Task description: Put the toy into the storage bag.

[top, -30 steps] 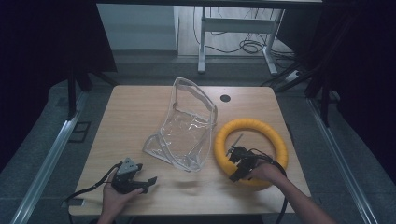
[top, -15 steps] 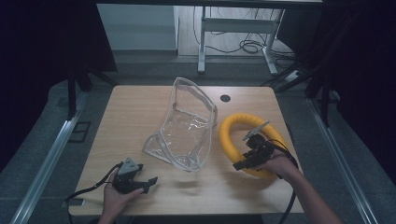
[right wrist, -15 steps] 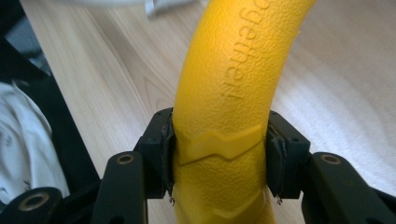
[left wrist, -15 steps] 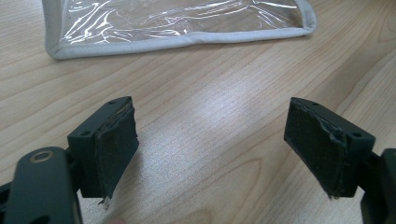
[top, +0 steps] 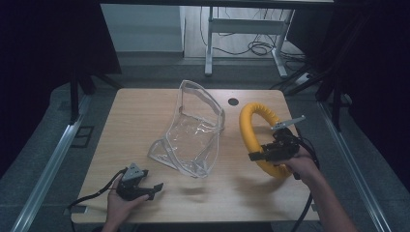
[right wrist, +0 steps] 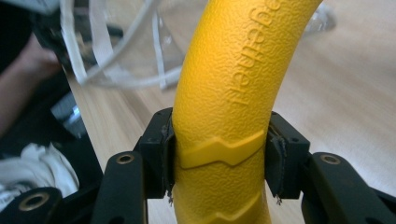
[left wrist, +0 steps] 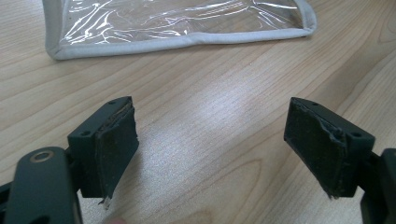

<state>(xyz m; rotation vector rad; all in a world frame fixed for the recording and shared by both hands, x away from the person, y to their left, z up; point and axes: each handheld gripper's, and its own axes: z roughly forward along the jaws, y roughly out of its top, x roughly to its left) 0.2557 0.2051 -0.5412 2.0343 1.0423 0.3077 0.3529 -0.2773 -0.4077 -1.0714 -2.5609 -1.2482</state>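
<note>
A thick yellow ring (top: 250,126) with a textured skin is tilted up on edge over the table's right side. My right gripper (top: 256,155) is shut on its near part. In the right gripper view the two pads squeeze the yellow ring (right wrist: 229,88) from both sides, with my right gripper (right wrist: 219,156) pointing along the table. A clear plastic bag (top: 193,135) with grey piping stands open at the table's middle. My left gripper (top: 153,186) rests near the front left edge, open, nothing between its jaws. The left gripper (left wrist: 210,149) faces the bag's edge (left wrist: 177,39).
The wooden table (top: 135,116) has a small round hole (top: 233,102) at its back edge. Metal rails run along both sides on the floor. A desk frame and cables lie beyond the table. Bare wood lies at the left and the front middle.
The right gripper has risen and moved back with the yellow ring. The ring, which lay flat, now stands tilted on edge. The left gripper has stayed put.
</note>
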